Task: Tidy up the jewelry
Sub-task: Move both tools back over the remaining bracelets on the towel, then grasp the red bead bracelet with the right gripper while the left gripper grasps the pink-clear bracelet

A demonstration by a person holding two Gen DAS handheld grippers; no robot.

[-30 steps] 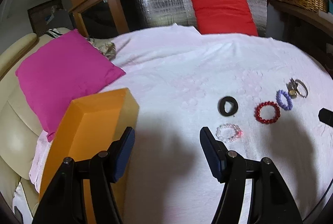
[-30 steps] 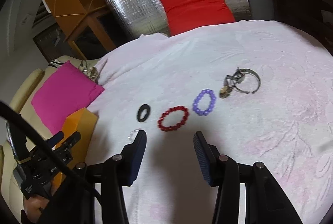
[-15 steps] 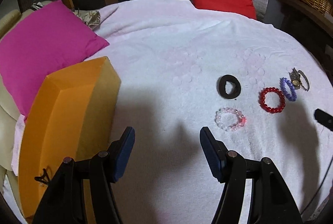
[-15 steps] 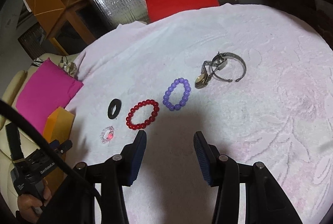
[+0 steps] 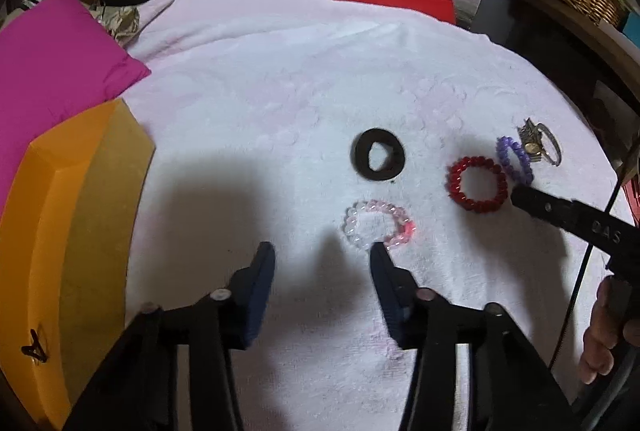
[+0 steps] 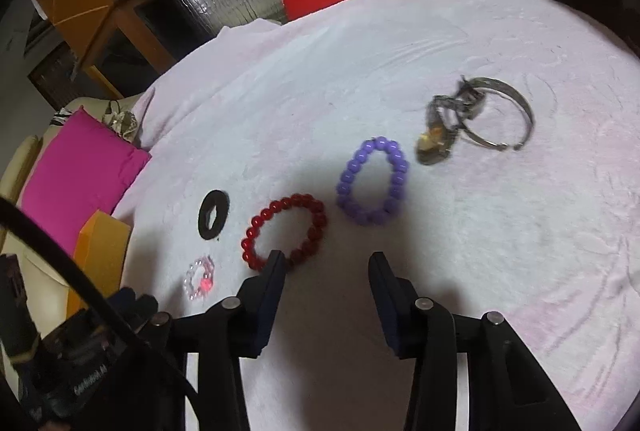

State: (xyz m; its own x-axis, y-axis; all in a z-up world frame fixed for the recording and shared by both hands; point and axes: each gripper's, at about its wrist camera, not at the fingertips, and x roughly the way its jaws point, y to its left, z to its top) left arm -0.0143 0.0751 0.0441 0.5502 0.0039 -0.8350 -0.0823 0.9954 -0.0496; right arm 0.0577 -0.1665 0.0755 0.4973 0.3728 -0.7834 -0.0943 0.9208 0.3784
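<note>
Jewelry lies on a white towel point(image 5: 248, 103): clear-pink bead bracelet point(image 5: 378, 225), black ring point(image 5: 379, 159), red bead bracelet point(image 6: 284, 237), purple bead bracelet point(image 6: 373, 181), metal bangle point(image 6: 502, 111). Left gripper point(image 5: 322, 255) and right gripper point(image 6: 326, 263) are both closing, nothing between their jaws.

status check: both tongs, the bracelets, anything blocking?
Left tongs closing, nothing between the pads, clear-pink bracelet just ahead. Right tongs closing, also empty, by red bracelet. Purple bracelet, black ring untouched. Nothing blocking.
</note>
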